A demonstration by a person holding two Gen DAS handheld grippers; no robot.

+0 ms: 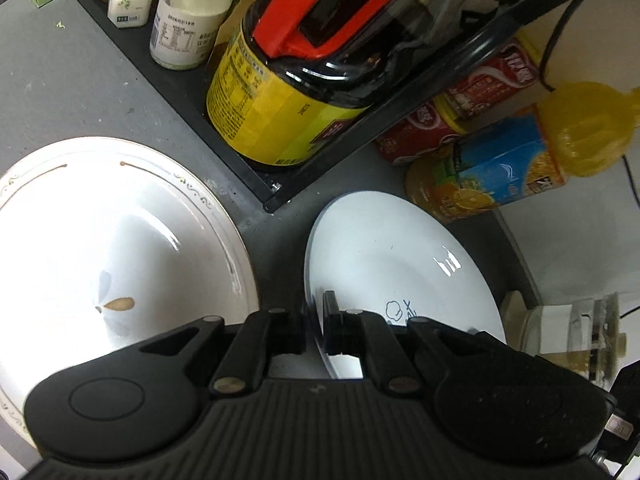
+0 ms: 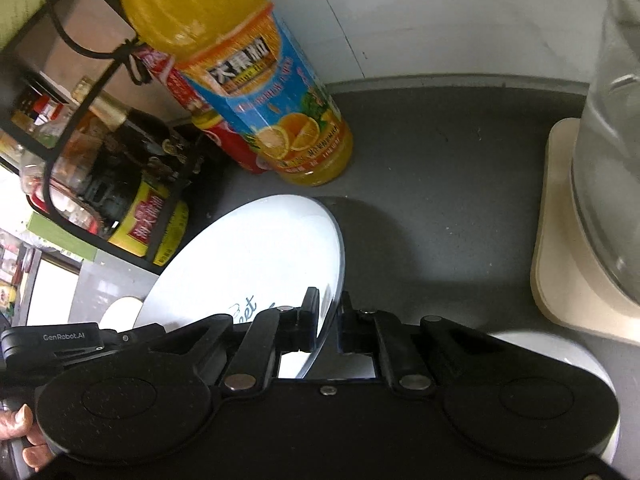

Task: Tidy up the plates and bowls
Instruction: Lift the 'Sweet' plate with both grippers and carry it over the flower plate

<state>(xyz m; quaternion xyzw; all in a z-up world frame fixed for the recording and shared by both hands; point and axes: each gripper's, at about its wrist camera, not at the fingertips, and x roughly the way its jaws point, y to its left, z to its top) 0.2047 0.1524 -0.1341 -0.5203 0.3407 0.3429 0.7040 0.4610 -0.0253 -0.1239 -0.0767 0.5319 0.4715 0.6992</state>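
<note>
Here, both grippers pinch the same thing: a round, glossy pale-blue plate (image 1: 392, 248) with a thin rim and a small dark line drawing on its face. The left gripper (image 1: 318, 320) has its two black fingers pressed onto the plate's near edge, one on each face; the right gripper (image 2: 330, 322) clamps the rim likewise, edge-on between its fingers. In the right wrist view the plate (image 2: 256, 256) stands tilted above the countertop (image 2: 420, 208), throwing a rounded shadow on that matte grey, speckled surface.

Just beside it, left wrist view: a larger white plate (image 1: 120, 232), glazed, shallow-dished, with a fine gold scroll border and a leaf motif at its centre, lying flat on the counter.

Behind the plates, a black metal rack (image 1: 248, 168) holds a big dark jar with yellow label and red handle (image 1: 280, 92) and two white-filled bottles (image 1: 184, 20). A plastic orange-juice bottle (image 2: 280, 112), blue label, stands upright next to a red can (image 1: 416, 132).

At right, a clear glass vessel (image 2: 608, 160) sits on a beige rounded-corner base (image 2: 560, 248). A curved white object shows under the right gripper; what it is, I cannot tell. Fingertips (image 2: 18, 428) show at the lower left.
</note>
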